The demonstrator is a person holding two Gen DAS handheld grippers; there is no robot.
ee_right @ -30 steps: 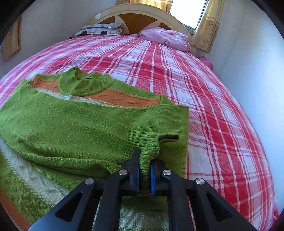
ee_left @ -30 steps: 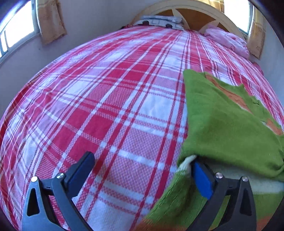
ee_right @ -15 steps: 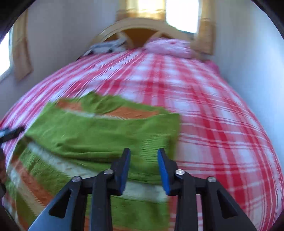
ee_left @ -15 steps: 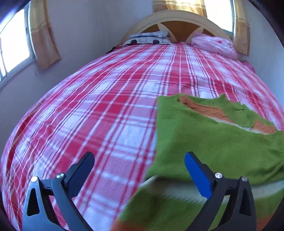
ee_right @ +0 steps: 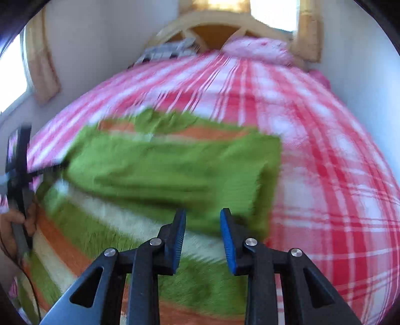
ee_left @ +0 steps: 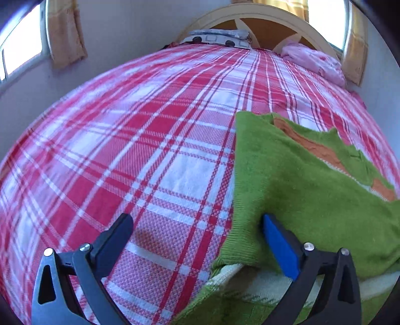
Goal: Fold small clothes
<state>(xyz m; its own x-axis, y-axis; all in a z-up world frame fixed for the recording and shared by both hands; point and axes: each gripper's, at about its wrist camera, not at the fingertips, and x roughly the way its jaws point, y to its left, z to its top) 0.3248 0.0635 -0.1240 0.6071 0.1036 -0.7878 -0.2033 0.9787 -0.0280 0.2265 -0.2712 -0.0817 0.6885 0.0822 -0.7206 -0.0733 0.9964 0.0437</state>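
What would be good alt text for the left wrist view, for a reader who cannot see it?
A green knitted sweater with orange and cream stripes lies with a sleeve folded across it on a red and white checked bedcover. The open left gripper sits over the sweater's left edge, holding nothing. A wooden headboard stands behind.

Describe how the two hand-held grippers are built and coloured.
The left hand-held gripper and right hand-held gripper match: black angular frames with triangular cut-outs and silver screws, each with two flat fingers faced in blue pads. A thin dark cable trails from the left one's handle.
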